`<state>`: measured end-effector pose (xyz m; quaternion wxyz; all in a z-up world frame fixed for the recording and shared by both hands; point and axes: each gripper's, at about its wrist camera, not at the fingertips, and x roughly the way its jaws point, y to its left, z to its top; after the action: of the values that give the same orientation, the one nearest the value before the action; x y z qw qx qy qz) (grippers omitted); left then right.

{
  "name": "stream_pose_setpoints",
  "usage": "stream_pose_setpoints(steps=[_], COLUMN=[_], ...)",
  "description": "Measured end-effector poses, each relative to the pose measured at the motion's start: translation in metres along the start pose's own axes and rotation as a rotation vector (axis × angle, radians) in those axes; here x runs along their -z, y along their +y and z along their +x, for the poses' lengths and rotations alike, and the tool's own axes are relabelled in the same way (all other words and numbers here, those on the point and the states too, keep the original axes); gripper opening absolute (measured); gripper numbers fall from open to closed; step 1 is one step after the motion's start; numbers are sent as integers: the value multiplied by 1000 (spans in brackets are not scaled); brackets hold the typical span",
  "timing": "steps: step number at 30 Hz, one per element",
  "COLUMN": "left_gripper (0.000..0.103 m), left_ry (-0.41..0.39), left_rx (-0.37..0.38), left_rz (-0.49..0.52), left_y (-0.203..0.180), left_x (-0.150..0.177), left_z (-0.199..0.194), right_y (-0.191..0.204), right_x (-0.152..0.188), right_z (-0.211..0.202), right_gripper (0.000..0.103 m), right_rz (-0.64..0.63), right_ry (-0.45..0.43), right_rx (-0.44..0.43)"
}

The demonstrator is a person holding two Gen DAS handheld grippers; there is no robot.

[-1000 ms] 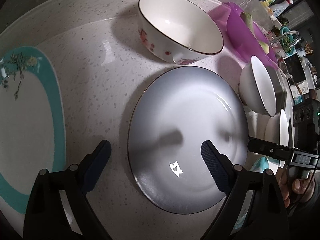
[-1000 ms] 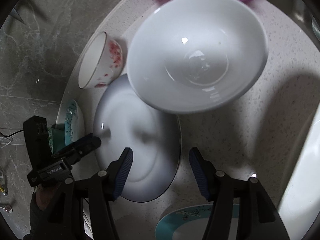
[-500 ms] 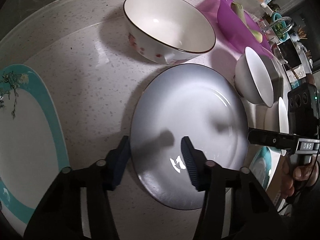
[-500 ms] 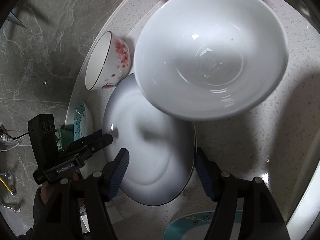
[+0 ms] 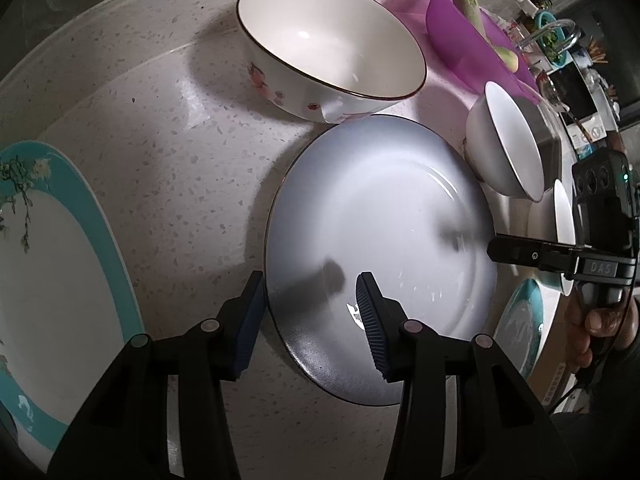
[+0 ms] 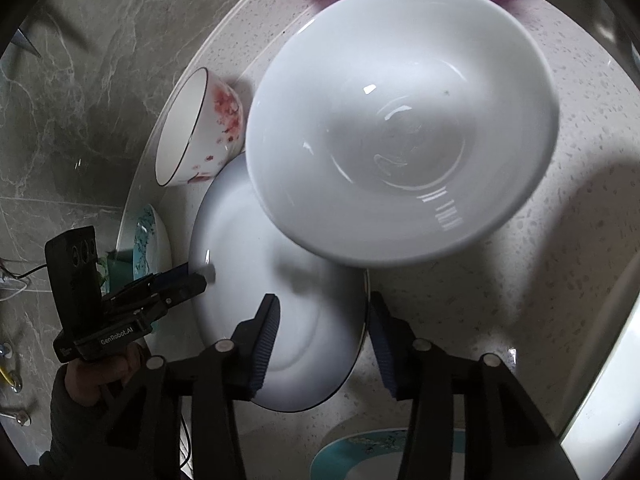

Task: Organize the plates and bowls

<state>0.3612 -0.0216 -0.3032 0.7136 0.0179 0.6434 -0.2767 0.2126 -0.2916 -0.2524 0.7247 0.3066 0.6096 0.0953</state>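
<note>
the grey-blue plate (image 5: 380, 240) lies flat on the worktop (image 5: 180, 160), just in front of the floral bowl (image 5: 332, 44). the left claw (image 5: 310, 312) has just narrowed astride the plate's near-left rim and the right claw (image 6: 324, 332) has been closing astride the opposite rim, pads spread and not visibly pinching; a two-sided lift looks imminent

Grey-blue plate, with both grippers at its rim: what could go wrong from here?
1. Both grippers straddle opposite edges of the grey-blue plate: the left gripper and the right gripper, whose jaws have just been closing. An uneven lift could tilt it.
2. The white bowl overhangs the plate in the right wrist view; a lift may knock it.
3. The floral bowl sits right against the plate's far rim and could get nudged.
</note>
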Motion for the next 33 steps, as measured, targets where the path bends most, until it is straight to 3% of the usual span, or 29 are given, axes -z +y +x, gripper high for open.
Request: stream_pose_setpoints(steps=[5, 8, 10, 12, 17, 19, 33], left_gripper=[44, 43, 35, 30, 27, 18, 18], left_ry=[5, 6, 11, 23, 46, 49, 33], left_rx=[17, 46, 40, 35, 80, 80, 82], left_rz=[-24, -47, -51, -73, -105, -98, -103], left_y=[5, 12, 14, 19, 30, 33, 35], left_x=[-3, -4, -4, -6, -5, -3, 17], left_z=[-1, -2, -2, -3, -4, -4, -9], right_y=[5, 1, -4, -10, -16, -17, -9], right_x=[0, 1, 2, 4, 5, 6, 3], right_z=[1, -1, -2, -5, -8, -10, -16], right_gripper=[49, 36, 24, 21, 20, 19, 18], right_rz=[-26, -22, -12, -11, 1, 2, -7], right_ry=[19, 22, 17, 11, -9, -15, -47], right_rx=[22, 36, 41, 42, 14, 13, 31])
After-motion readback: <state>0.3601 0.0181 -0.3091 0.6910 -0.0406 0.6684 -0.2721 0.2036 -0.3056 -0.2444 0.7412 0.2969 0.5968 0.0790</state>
